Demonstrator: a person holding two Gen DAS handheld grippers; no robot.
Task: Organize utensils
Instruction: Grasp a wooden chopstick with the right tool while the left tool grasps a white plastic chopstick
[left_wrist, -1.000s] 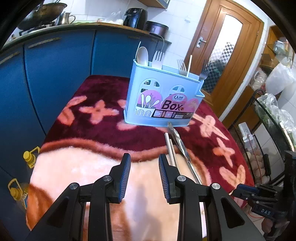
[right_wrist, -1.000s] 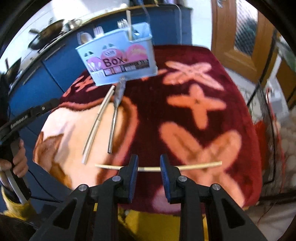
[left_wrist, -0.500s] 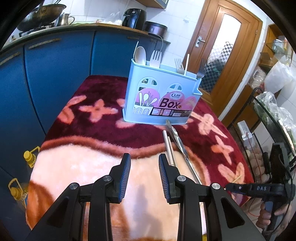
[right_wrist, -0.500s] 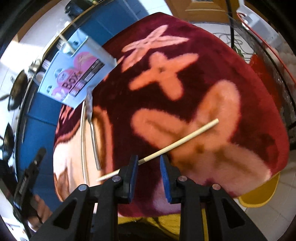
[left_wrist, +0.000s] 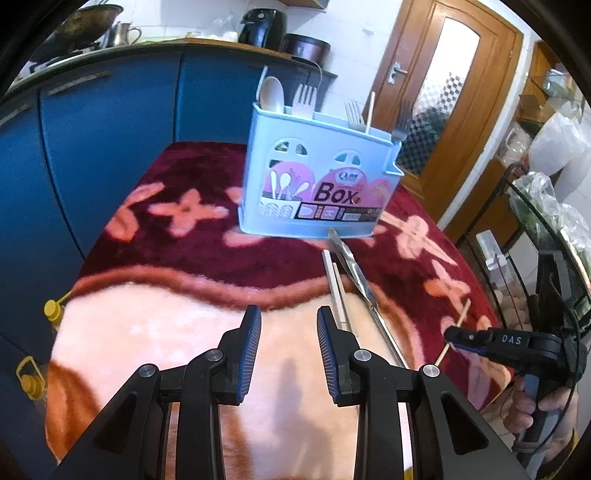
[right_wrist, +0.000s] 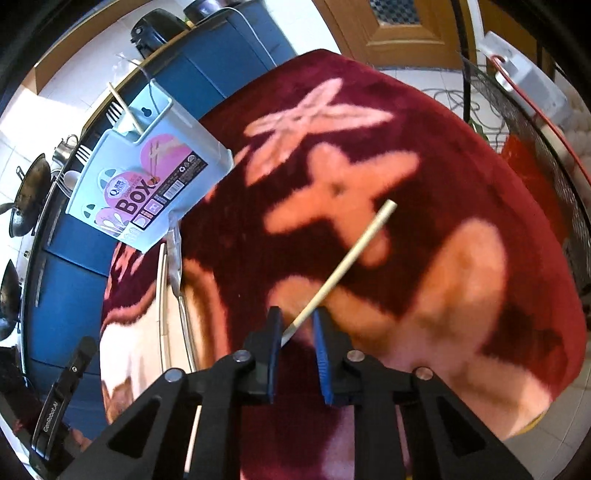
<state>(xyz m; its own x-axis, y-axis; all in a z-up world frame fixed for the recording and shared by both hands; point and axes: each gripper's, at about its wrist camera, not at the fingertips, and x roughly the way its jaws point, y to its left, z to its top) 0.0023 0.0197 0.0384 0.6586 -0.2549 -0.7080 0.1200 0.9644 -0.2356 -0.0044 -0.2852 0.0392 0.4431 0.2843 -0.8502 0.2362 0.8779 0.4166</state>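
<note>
Rolling since the earlier frame, the right gripper (right_wrist: 297, 332) is now straddling the lone chopstick (right_wrist: 347, 262), its jaws just closing around it, pads not yet clearly pressing. Ahead and to its left, the blue utensil box (right_wrist: 147, 177) is standing on the red blanket (right_wrist: 443, 192). The left gripper (left_wrist: 288, 345) is hovering with jaws apart and empty, the knife (left_wrist: 354, 273) and chopstick pair (left_wrist: 338, 291) lying just ahead to its right.

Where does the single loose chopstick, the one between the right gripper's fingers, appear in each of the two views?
Left wrist view: the chopstick is at the right edge, a thin stick crossing the tip of the right gripper.
Right wrist view: the same chopstick runs diagonally from centre-right down between the fingers.
Shared landmark: the light blue utensil box, with the knife in front.
</note>
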